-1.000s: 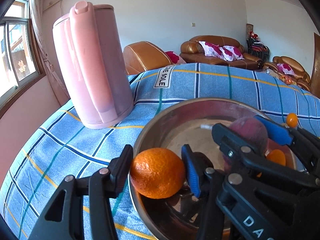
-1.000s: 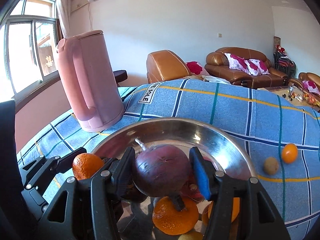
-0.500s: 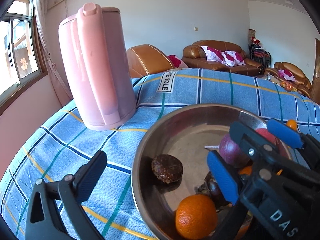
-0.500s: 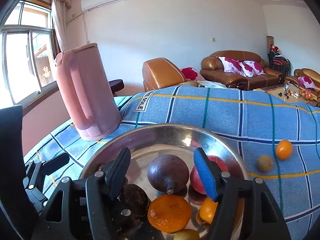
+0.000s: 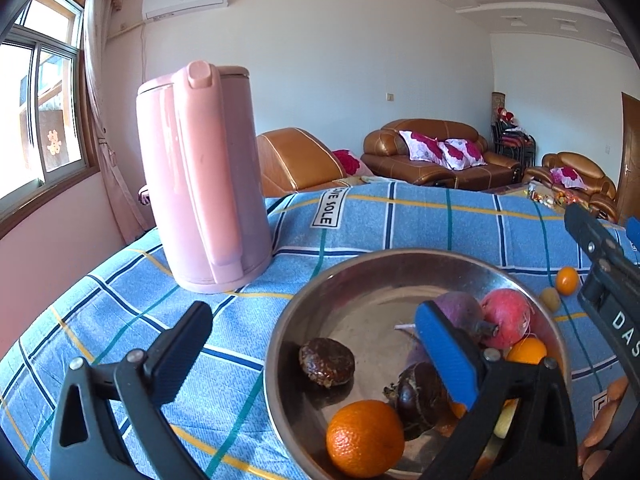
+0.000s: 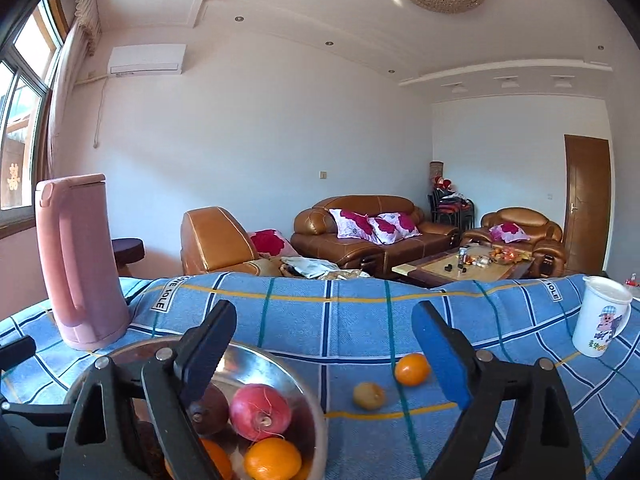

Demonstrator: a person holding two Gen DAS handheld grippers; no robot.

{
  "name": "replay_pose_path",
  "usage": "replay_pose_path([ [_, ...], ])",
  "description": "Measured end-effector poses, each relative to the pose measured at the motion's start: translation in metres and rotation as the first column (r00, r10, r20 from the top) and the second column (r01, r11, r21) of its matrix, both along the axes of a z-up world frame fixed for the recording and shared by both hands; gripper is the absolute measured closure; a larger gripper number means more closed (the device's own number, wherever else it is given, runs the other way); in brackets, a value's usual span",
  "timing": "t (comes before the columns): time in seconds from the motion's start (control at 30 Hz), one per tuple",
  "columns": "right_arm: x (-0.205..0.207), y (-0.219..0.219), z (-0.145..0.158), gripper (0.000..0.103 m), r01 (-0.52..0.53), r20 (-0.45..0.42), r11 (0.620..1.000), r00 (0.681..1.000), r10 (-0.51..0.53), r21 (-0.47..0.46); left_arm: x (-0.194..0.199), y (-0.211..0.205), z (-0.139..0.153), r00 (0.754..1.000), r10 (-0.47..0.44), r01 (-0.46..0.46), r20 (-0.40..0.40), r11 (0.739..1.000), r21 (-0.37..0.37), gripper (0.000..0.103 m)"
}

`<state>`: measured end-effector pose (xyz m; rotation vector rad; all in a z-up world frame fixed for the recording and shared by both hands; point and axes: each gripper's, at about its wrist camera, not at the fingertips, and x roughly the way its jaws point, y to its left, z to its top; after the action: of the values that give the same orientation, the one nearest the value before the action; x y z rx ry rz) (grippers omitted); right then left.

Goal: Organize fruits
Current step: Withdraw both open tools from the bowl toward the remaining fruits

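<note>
A steel bowl [image 5: 360, 276] on the blue checked cloth holds an orange [image 5: 364, 438], a purple fruit [image 5: 460, 310], a red fruit [image 5: 506, 318], dark brown fruits [image 5: 326, 362] and more oranges. My left gripper [image 5: 316, 352] is open and empty over the bowl's left rim. My right gripper [image 6: 324, 352] is open and empty, raised to the right of the bowl [image 6: 280, 364]. A small orange [image 6: 412, 369] and a yellowish fruit [image 6: 369, 395] lie loose on the cloth between its fingers.
A tall pink kettle [image 5: 200, 176] stands at the back left of the bowl. A white cartoon mug [image 6: 602, 316] stands at the far right. Brown sofas and a coffee table lie beyond the table edge.
My left gripper opened and let the orange drop into the bowl. My right gripper released the purple fruit into the bowl, then rose and swung right toward the loose fruits.
</note>
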<state>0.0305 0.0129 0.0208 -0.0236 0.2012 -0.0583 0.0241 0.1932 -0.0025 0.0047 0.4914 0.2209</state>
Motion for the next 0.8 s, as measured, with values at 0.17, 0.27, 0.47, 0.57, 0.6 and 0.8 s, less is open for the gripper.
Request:
replay_pose_path([
  [0.17,-0.009,-0.011,0.001,0.012,0.059,0.003,0.998,0.998,-0.059,0.013,-0.006,0.001,0.003,0.999,0.009,-0.009,0.037,1.000,-0.011,0.000],
  [0.27,-0.012,-0.011,0.000,0.012,0.062,-0.019,0.998,0.998,-0.062,0.008,-0.013,0.001,0.005,0.997,0.013,-0.012,0.070,1.000,-0.011,0.000],
  [0.47,-0.044,-0.017,0.007,0.012,0.065,0.075,0.998,0.995,-0.064,-0.022,-0.030,-0.004,0.010,0.988,0.002,-0.003,0.153,1.000,0.003,0.000],
  [0.57,-0.052,-0.014,0.009,0.012,0.057,0.097,0.993,0.994,-0.047,-0.106,-0.031,-0.008,0.010,0.989,-0.015,0.014,0.147,1.000,0.009,0.000],
  [0.6,-0.053,-0.016,0.009,0.012,0.056,0.095,0.991,0.994,-0.044,-0.122,-0.031,-0.009,0.010,0.989,-0.017,0.015,0.144,1.000,0.012,0.000],
  [0.8,-0.055,-0.043,0.008,0.012,0.036,0.072,0.992,0.997,-0.027,-0.122,-0.032,-0.019,0.010,0.992,-0.032,0.028,0.120,0.999,0.038,0.000],
])
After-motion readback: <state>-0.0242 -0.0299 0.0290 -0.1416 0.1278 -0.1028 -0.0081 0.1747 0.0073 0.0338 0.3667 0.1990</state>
